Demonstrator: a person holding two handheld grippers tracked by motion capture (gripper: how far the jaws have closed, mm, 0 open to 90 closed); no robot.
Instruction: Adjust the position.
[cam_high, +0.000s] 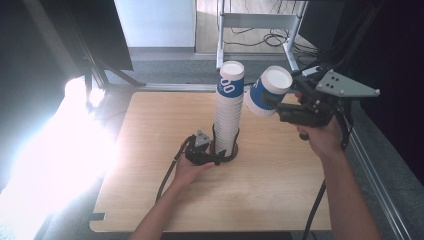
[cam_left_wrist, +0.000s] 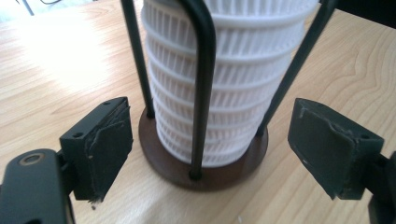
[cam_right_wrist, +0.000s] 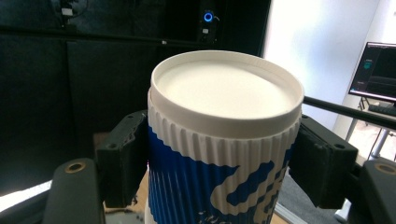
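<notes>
I count one tall cup stack (cam_high: 229, 107) on one wire holder (cam_high: 223, 150), one single cup (cam_high: 268, 90) at its two o'clock, two grippers, one table (cam_high: 150, 150).

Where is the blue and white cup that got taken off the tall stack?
In the high view the blue and white cup is up in the air, clamped in the right gripper, just right of the top of the cup stack.
</notes>
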